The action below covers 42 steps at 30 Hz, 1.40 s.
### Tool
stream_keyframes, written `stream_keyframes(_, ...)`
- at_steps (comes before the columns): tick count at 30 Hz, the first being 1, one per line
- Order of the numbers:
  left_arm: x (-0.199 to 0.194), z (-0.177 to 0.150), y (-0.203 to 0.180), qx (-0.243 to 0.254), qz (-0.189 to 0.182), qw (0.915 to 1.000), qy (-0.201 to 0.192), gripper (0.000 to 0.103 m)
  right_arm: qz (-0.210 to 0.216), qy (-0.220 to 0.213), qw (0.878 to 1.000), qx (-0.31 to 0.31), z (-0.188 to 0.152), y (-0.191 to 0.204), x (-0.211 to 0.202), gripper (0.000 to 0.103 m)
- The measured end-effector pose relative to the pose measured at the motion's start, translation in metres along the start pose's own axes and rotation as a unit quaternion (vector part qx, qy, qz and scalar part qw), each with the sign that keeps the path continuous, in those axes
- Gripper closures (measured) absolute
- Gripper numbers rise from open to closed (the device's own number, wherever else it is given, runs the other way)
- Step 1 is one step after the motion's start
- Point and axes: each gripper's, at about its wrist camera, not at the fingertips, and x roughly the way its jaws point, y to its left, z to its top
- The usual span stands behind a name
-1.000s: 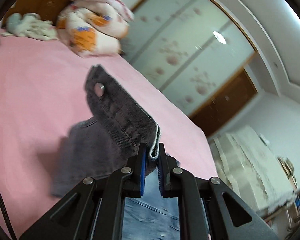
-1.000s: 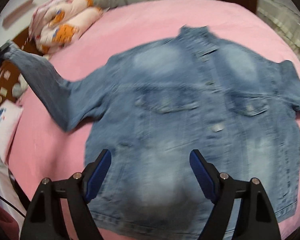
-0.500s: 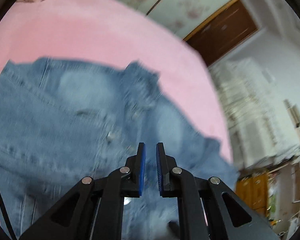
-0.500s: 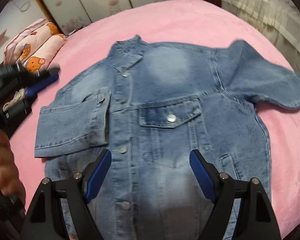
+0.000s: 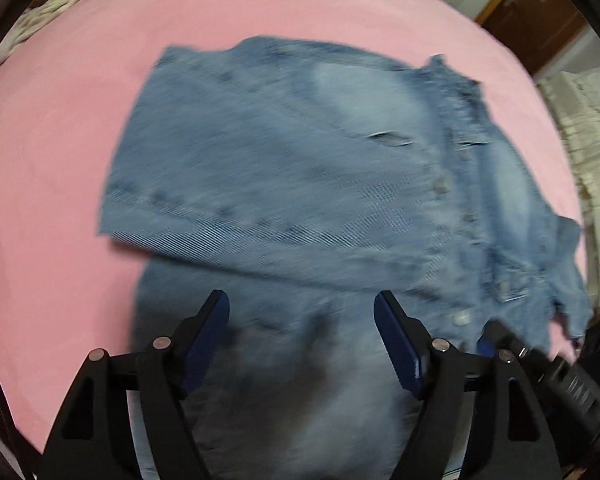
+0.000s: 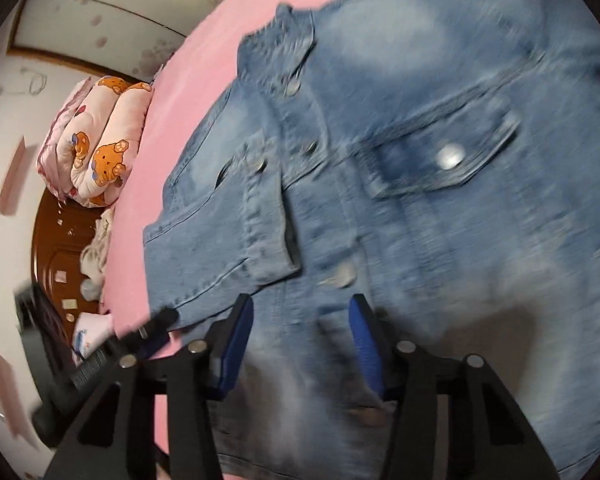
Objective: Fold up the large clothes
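A blue denim jacket [image 5: 340, 168] lies front up on the pink bed [image 5: 52, 160]. One sleeve [image 5: 228, 184] is folded across its front; it also shows in the right wrist view [image 6: 220, 232]. My left gripper [image 5: 302, 332] is open and empty, low over the jacket's lower part. My right gripper [image 6: 300, 340] is open and empty, low over the button placket near the hem. The jacket [image 6: 440, 160] fills most of the right wrist view, with a chest pocket [image 6: 448, 156]. Both views are blurred by motion.
A rolled bear-print quilt [image 6: 96, 144] lies at the head of the bed by the wooden headboard [image 6: 56, 240]. The other gripper's tip shows at the lower right in the left view [image 5: 540, 364] and lower left in the right view [image 6: 140, 340]. Wardrobe doors [image 6: 120, 12] stand behind.
My left gripper let go of the sleeve, which now lies folded across the jacket, and has opened wide. My right gripper has come lower and closer over the jacket, its jaws narrower.
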Motion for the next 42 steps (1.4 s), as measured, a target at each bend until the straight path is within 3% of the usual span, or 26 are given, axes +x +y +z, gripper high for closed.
stream_keyframes(4,0.005,-0.008,0.038,-0.025,0.043,0.9986,0.019,0.029,0.004,0.012,1.0,0.026,-0.002,0.014,0.027,0.063)
stream_keyframes(9,0.017,-0.009,0.086,-0.066,0.052,0.9956,0.042,0.029,-0.034,0.007,0.998,0.055,0.005,0.022,0.056,0.07)
stream_keyframes(14,0.029,-0.003,0.122,-0.089,0.038,0.9946,0.039,0.029,-0.06,-0.011,0.996,0.067,0.015,0.034,0.072,0.07)
stream_keyframes(19,0.039,0.004,0.148,-0.102,0.017,0.9946,0.011,0.029,-0.063,-0.013,0.996,0.058,0.023,0.035,0.075,0.082)
stream_keyframes(23,0.042,0.009,0.157,-0.085,0.017,0.9962,0.001,0.029,-0.051,-0.02,0.997,0.056,0.026,0.036,0.064,0.087)
stream_keyframes(29,0.045,0.011,0.162,-0.076,0.02,0.9968,-0.018,0.029,-0.025,-0.097,0.994,-0.041,0.041,0.075,0.018,0.089)
stream_keyframes(34,0.048,0.014,0.161,-0.072,0.03,0.9965,-0.03,0.031,-0.029,-0.169,0.979,-0.113,0.072,0.106,-0.022,0.09)
stream_keyframes(40,0.044,0.017,0.169,-0.074,0.024,0.9962,-0.038,0.05,-0.044,-0.256,0.959,-0.113,0.106,0.093,-0.081,0.091)
stream_keyframes(42,0.043,0.017,0.169,-0.073,0.009,0.9966,-0.038,0.059,-0.055,-0.277,0.954,-0.103,0.115,0.084,-0.1,0.097)
